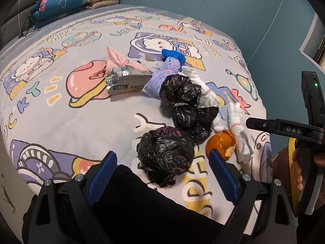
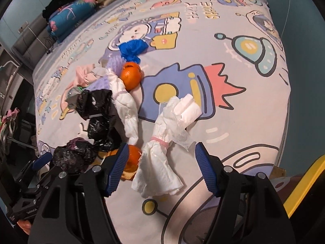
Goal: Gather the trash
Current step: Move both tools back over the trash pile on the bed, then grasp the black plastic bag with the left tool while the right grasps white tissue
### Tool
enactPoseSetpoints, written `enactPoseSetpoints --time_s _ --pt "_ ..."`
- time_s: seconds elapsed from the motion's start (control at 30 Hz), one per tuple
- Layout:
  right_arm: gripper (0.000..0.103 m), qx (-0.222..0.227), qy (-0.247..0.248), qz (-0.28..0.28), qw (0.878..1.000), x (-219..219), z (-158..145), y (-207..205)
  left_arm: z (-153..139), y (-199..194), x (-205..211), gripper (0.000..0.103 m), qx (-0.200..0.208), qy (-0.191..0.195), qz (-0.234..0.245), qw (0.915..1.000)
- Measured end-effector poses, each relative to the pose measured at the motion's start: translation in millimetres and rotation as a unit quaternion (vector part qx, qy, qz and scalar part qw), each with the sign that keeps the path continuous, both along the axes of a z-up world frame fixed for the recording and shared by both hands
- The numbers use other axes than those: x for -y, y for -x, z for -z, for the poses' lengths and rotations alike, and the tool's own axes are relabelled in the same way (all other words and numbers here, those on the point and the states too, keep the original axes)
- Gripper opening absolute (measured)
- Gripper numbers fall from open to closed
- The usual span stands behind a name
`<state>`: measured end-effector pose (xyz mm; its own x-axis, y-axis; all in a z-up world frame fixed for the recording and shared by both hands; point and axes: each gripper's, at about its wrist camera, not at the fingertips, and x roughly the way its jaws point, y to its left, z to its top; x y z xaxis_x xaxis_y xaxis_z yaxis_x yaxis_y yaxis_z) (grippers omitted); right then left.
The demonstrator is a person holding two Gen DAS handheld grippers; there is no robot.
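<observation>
Room: teal walls, folded quilts (image 1: 67,4) stacked at the far end of the bed.
Surface: cartoon-print bedsheet (image 1: 71,109), soft and creased, with trash scattered across its middle.
Left gripper (image 1: 162,174): jaws spread and empty, the crumpled black bag (image 1: 165,154) just ahead between them, likely lined up for a grab.
Right gripper (image 2: 161,162): jaws wide, nothing pinched; the white tissue bundle (image 2: 160,158) lies between the pads, an orange peel (image 2: 132,158) beside the left pad.
Further trash: carton (image 1: 128,81) and more bags, beyond both jaws.

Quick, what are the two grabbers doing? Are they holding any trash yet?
Left gripper: open, holding nothing, above a black bag.
Right gripper: open, holding nothing, above a white tissue bundle.
</observation>
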<state>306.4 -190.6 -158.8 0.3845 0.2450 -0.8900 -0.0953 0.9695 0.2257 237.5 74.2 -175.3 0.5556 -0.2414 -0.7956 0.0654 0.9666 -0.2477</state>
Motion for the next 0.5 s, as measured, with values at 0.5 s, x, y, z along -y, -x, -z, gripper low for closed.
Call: enactPoseSetpoints --time_s 0.5 --pt "0.050 -0.022 0.041 -0.006 0.999 -20 19 -15 16 -19 5 0.086 -0.017 0.002 0.011 0.9998"
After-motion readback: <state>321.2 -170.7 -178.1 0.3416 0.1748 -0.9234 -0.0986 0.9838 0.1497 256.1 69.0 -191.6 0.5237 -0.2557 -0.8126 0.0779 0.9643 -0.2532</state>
